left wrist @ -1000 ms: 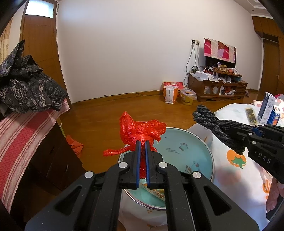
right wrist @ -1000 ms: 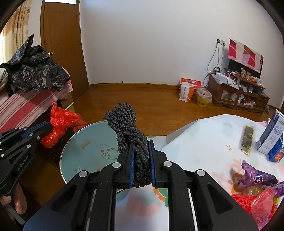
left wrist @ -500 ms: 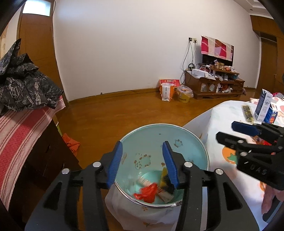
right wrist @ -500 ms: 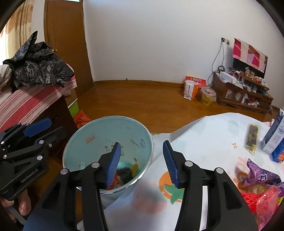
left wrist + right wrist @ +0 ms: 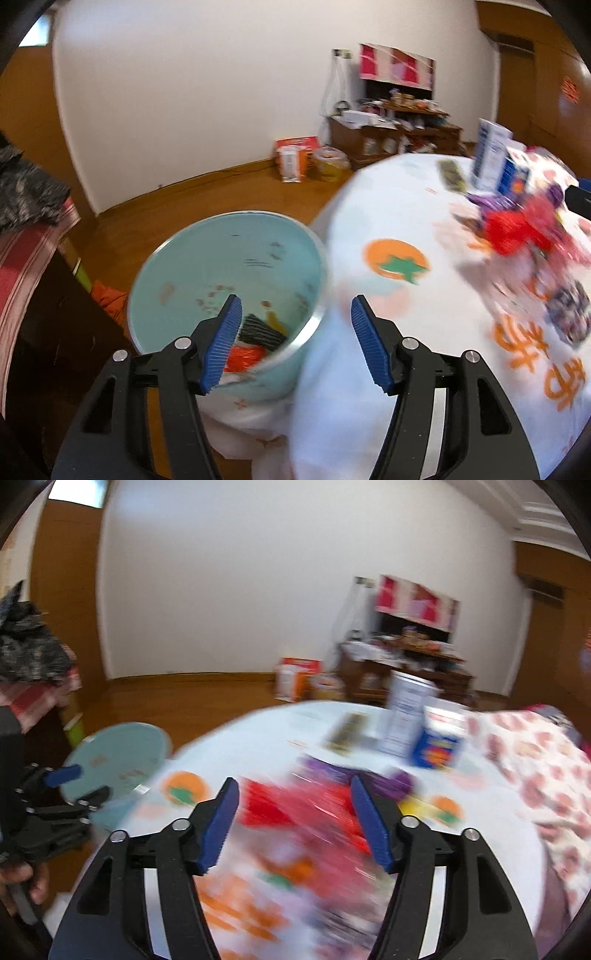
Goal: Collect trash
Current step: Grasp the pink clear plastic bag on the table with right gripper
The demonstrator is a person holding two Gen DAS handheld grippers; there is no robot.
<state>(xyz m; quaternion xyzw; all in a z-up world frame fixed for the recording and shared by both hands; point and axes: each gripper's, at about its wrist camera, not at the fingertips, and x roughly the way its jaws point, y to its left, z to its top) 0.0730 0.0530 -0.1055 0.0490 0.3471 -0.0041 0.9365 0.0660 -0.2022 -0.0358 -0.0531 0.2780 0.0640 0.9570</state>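
Note:
A pale blue bin (image 5: 221, 251) stands against the table's left edge, with a red plastic bag (image 5: 245, 360) and a dark woven bundle (image 5: 262, 328) lying inside. My left gripper (image 5: 294, 306) hangs over the bin's right rim, jaws opening, nothing between them. My right gripper (image 5: 293, 786) is over the white printed tablecloth (image 5: 258, 746), jaws opening and empty, with a blurred red wrapper (image 5: 295, 808) and a purple wrapper (image 5: 332, 771) on the cloth beyond them. The right wrist view shows the bin (image 5: 122, 753) and left gripper (image 5: 79, 786) at far left.
A milk carton (image 5: 406, 709), a blue box (image 5: 437, 742) and a long dark wrapper (image 5: 347, 731) stand at the table's far side. Striped furniture with a dark garment (image 5: 26, 192) is at left. A low cabinet (image 5: 399, 133) lines the far wall.
Both grippers let go: the red bag and the dark bundle dropped into the bin. Both then swung right towards the table, and their jaws stand wider than half a second ago.

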